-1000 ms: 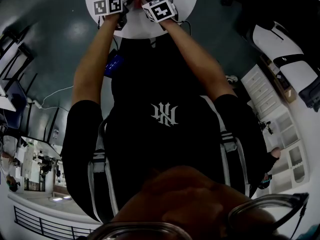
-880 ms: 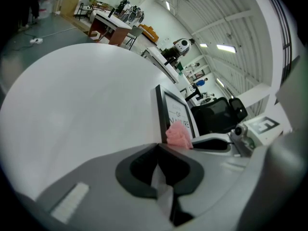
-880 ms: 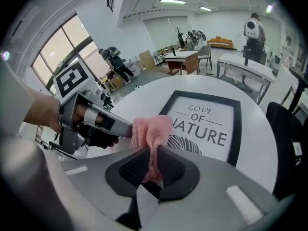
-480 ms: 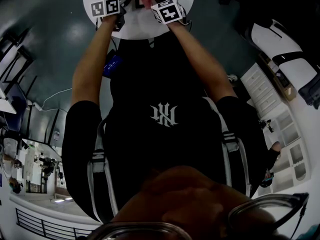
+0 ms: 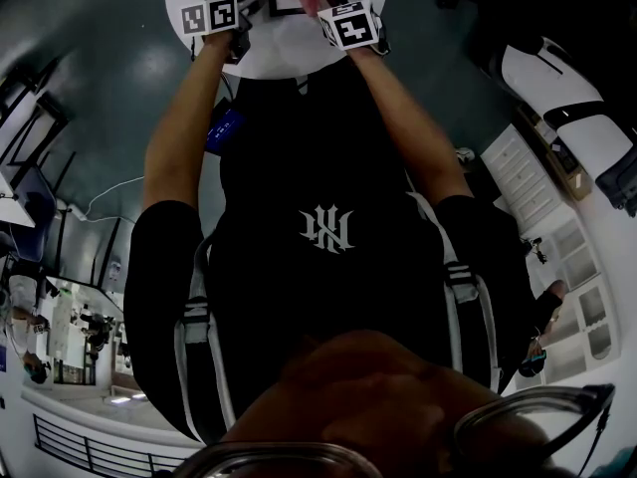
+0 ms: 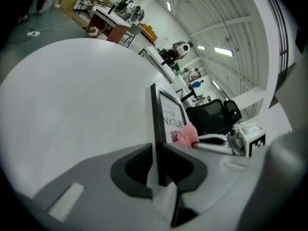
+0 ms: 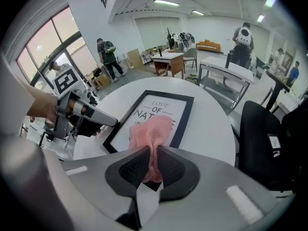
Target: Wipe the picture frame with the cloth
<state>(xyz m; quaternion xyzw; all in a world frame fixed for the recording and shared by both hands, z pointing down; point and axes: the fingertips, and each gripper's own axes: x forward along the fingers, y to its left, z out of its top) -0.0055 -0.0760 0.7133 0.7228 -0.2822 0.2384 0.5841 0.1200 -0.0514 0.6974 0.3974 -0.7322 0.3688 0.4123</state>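
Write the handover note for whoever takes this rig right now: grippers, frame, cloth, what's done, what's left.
Left gripper: shut on the picture frame, clamping its black edge near one corner to steady it.
Right gripper: shut on the pink cloth.
Frame is on the round white table, print facing up. The cloth's free end sits on the front of the frame, over the lower part of the print.
Done: both grips made, cloth in contact with the frame.
Left: sweep the cloth over the rest of the face and the border. How much is already wiped cannot be told.
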